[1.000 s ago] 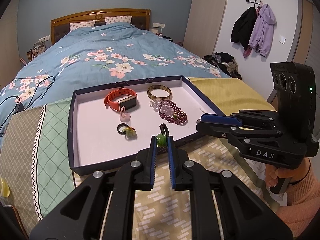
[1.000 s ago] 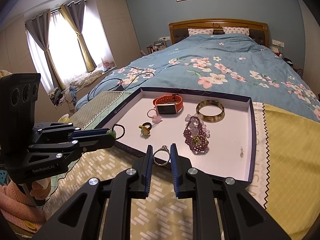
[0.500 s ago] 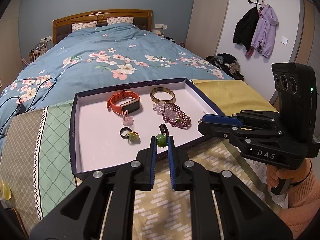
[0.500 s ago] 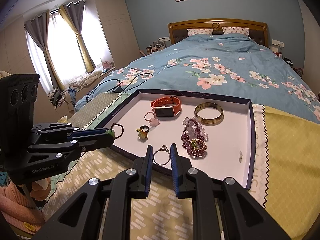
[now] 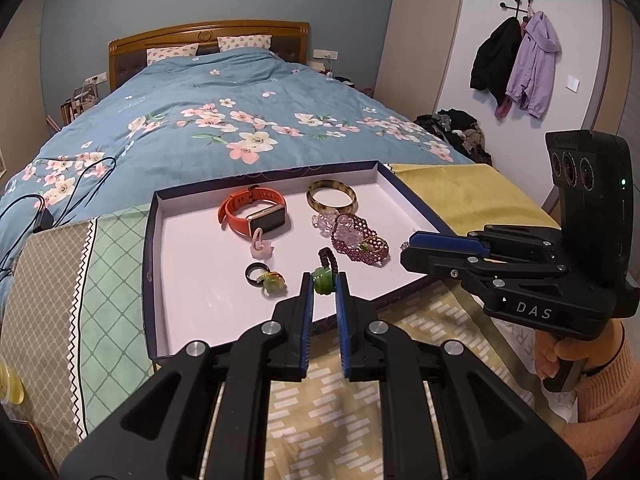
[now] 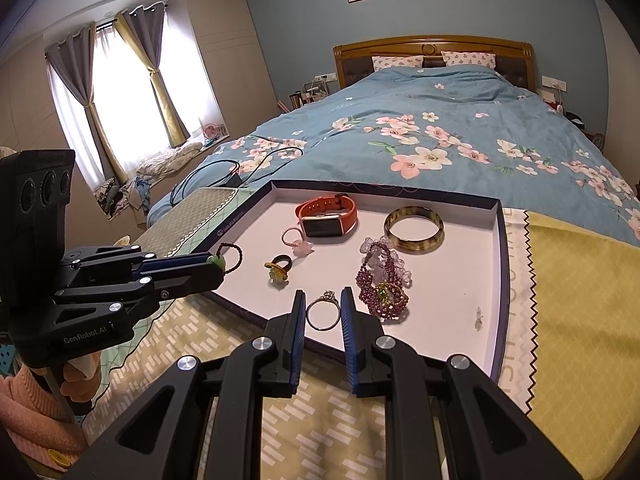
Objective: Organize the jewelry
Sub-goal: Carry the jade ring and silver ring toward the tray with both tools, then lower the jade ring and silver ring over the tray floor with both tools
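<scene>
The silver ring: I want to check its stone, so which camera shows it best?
The right wrist view: the silver ring sits whole between the right gripper pads. The left wrist view shows only its stone past the fingertip.

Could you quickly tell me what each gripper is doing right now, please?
Left gripper: closed on the green bead bracelet, above the tray.
Right gripper: closed on the silver ring, above the tray's near edge.
</scene>
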The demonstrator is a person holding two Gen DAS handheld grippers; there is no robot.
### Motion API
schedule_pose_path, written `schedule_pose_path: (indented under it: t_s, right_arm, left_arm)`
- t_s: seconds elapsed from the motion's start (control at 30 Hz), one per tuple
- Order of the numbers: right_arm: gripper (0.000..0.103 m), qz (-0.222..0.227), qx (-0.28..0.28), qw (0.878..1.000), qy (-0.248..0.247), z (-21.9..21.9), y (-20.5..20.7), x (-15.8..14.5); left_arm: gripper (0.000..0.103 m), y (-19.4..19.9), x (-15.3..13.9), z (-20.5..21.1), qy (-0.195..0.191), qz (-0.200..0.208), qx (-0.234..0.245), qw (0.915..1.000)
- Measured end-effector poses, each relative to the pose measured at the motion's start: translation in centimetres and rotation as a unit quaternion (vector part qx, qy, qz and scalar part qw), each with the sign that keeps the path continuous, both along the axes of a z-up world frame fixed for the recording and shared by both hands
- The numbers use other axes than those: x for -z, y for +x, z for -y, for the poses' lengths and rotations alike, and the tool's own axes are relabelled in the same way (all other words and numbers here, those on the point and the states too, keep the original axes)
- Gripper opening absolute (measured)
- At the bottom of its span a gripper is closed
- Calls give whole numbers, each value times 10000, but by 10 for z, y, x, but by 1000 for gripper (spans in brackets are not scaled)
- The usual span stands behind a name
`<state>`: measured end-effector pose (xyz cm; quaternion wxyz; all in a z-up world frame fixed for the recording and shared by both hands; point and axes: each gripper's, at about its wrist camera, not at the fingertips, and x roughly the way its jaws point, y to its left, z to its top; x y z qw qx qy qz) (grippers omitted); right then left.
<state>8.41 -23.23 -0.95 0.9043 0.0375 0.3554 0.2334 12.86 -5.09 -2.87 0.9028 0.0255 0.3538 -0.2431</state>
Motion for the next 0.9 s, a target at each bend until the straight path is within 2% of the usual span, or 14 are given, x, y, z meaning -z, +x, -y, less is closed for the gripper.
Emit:
schedule_pose_path:
  t_s: [0.9]
  right_arm:
    - [16,-76,54,9999,-70,1,17,7]
  left_arm:
    - [11,15,11,5,103,-53,-76,9999]
